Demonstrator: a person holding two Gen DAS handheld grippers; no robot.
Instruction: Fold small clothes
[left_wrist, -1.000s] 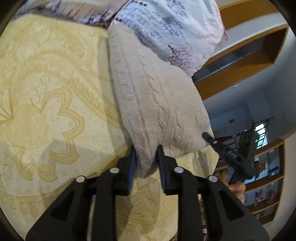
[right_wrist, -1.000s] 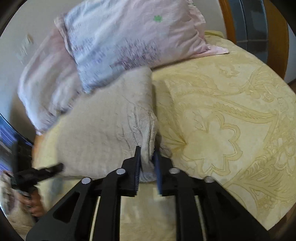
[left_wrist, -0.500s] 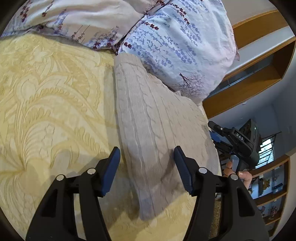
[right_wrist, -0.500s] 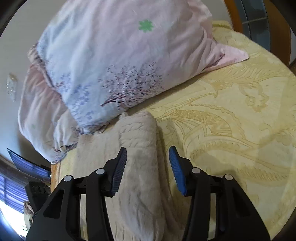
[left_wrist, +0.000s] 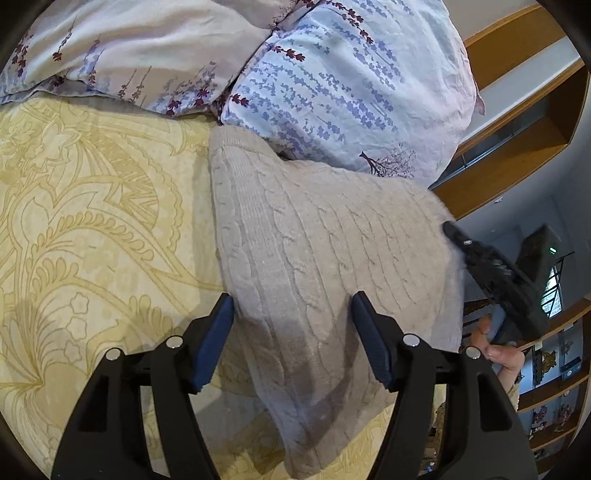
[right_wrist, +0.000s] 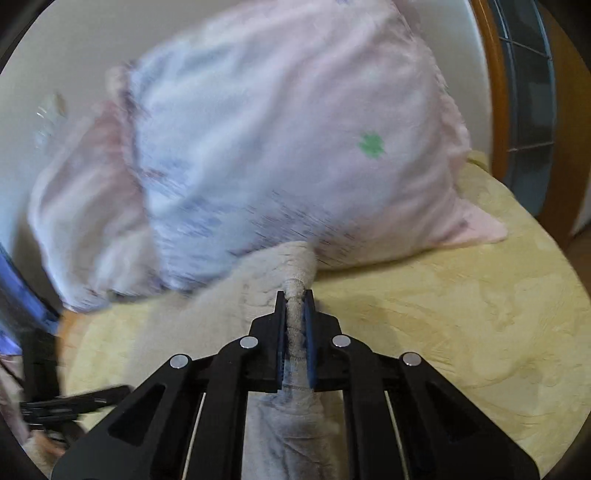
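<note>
A beige cable-knit sweater (left_wrist: 317, 266) lies folded on the yellow patterned bedspread (left_wrist: 92, 229), its far end against a floral pillow (left_wrist: 351, 74). My left gripper (left_wrist: 291, 317) is open, its fingers astride the sweater's near part without pinching it. My right gripper (right_wrist: 295, 317) is shut on a bunched edge of the sweater (right_wrist: 295, 306), near the pillow (right_wrist: 295, 147). The right gripper also shows in the left wrist view (left_wrist: 495, 273), at the sweater's right edge. The right wrist view is blurred by motion.
Two floral pillows (left_wrist: 129, 55) lean at the head of the bed. Wooden shelves (left_wrist: 517, 129) stand beyond the bed's right side. The bedspread (right_wrist: 461, 314) stretches to the right of the sweater. A wooden frame (right_wrist: 495, 92) borders the far right.
My right gripper, open half a second ago, has shut on the sweater's edge. My left gripper let go a second ago and stays open over the sweater.
</note>
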